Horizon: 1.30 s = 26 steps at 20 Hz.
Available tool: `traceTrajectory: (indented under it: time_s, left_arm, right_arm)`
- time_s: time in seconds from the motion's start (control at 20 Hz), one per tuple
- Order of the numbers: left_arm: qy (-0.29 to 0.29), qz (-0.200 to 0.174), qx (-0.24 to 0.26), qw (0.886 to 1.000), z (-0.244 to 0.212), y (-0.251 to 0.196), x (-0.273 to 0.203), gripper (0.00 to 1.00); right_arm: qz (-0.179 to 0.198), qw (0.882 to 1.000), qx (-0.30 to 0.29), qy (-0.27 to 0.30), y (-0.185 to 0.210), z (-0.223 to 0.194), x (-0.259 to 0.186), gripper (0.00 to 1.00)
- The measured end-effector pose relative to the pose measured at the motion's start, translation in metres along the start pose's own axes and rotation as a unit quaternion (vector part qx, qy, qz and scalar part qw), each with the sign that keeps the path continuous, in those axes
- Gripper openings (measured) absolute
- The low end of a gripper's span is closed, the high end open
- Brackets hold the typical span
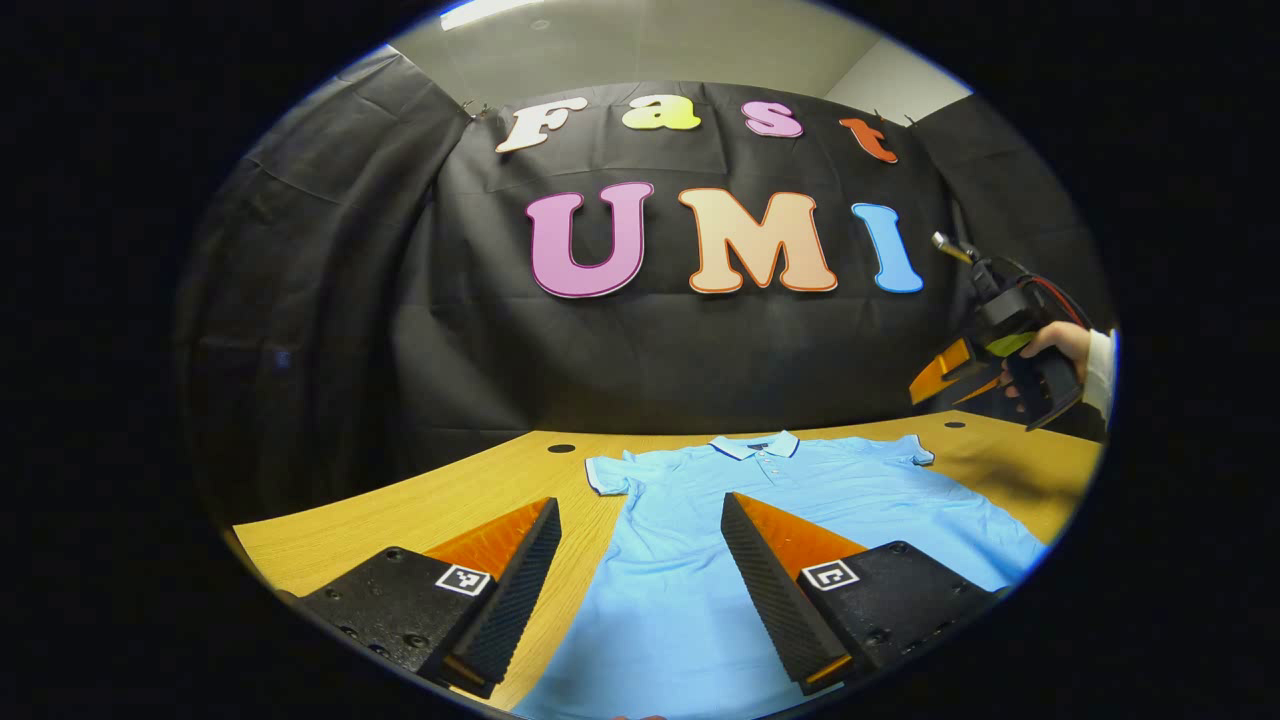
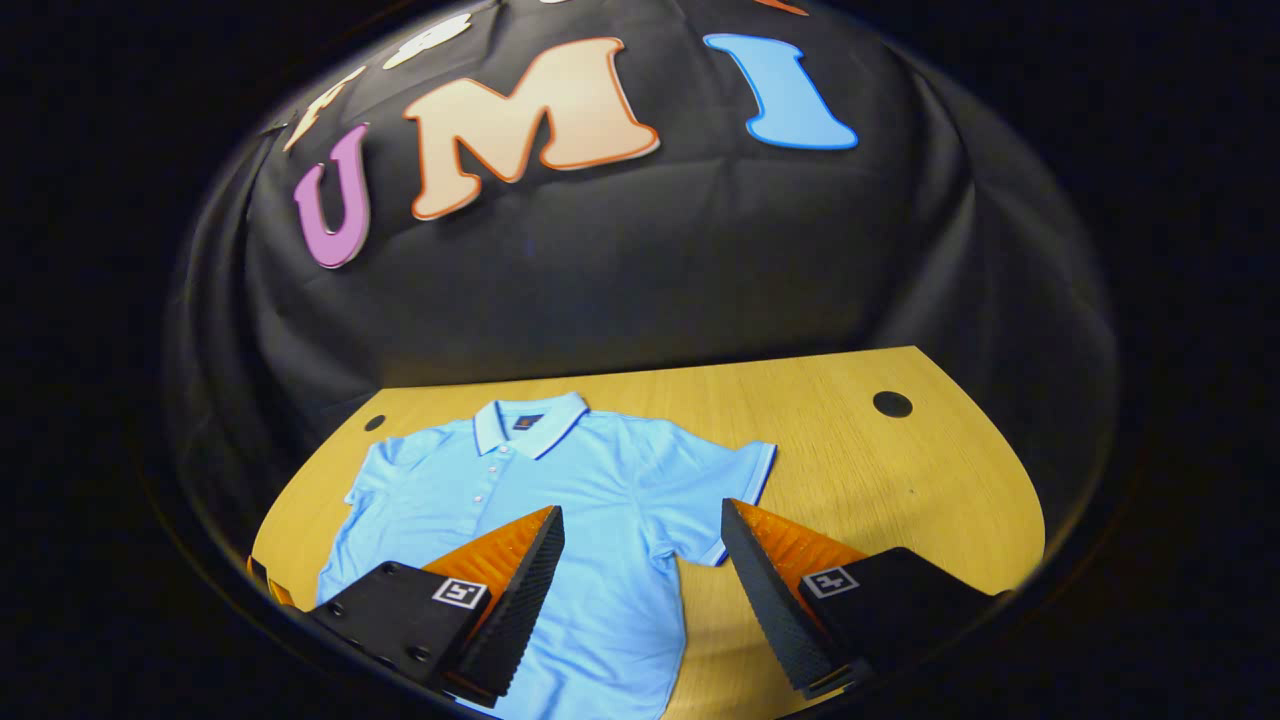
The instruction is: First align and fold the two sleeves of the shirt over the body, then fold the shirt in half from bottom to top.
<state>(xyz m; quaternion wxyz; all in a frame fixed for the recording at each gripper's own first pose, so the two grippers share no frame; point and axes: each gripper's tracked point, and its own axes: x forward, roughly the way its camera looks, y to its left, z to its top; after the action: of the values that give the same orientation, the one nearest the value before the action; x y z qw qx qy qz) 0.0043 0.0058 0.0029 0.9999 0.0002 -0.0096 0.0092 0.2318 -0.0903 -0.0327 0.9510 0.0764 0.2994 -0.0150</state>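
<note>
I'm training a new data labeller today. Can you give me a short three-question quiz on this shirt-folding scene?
1. True or false: both sleeves of the shirt are already folded over the body.
2. What are the jaws of the left hand-held gripper holding?
3. The shirt lies on: A) the wooden table; B) a chair; C) the floor.

Key: 1 false, the sleeves lie spread out; 2 nothing, they stand open above the shirt; 3 A.

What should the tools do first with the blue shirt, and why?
Probably lower the right tool onto the nearer sleeve. The shirt lies flat on the table, sleeves spread out, and both tools are open above it, holding nothing.
</note>
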Motion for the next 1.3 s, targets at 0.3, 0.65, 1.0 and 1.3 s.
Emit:
traceTrajectory:
  time_s: [0.3, 0.65, 1.0, 1.3]
  left_arm:
    - [0.001, 0.000, 0.002, 1.000, 0.000, -0.001, 0.002, 0.96]
    - [0.001, 0.000, 0.002, 1.000, -0.001, -0.001, 0.001, 0.96]
    - [0.000, 0.000, 0.000, 1.000, -0.001, -0.001, 0.002, 0.96]
    - [-0.001, 0.000, -0.001, 1.000, 0.000, 0.000, 0.001, 0.96]
  right_arm:
    - [-0.057, 0.998, 0.001, 0.037, -0.040, -0.017, 0.063, 0.95]
    - [-0.083, 0.995, 0.016, 0.052, -0.066, -0.032, 0.091, 0.90]
    - [-0.088, 0.995, 0.000, 0.052, -0.070, -0.039, 0.098, 0.79]
    - [-0.070, 0.996, -0.017, 0.044, -0.059, -0.039, 0.100, 0.34]
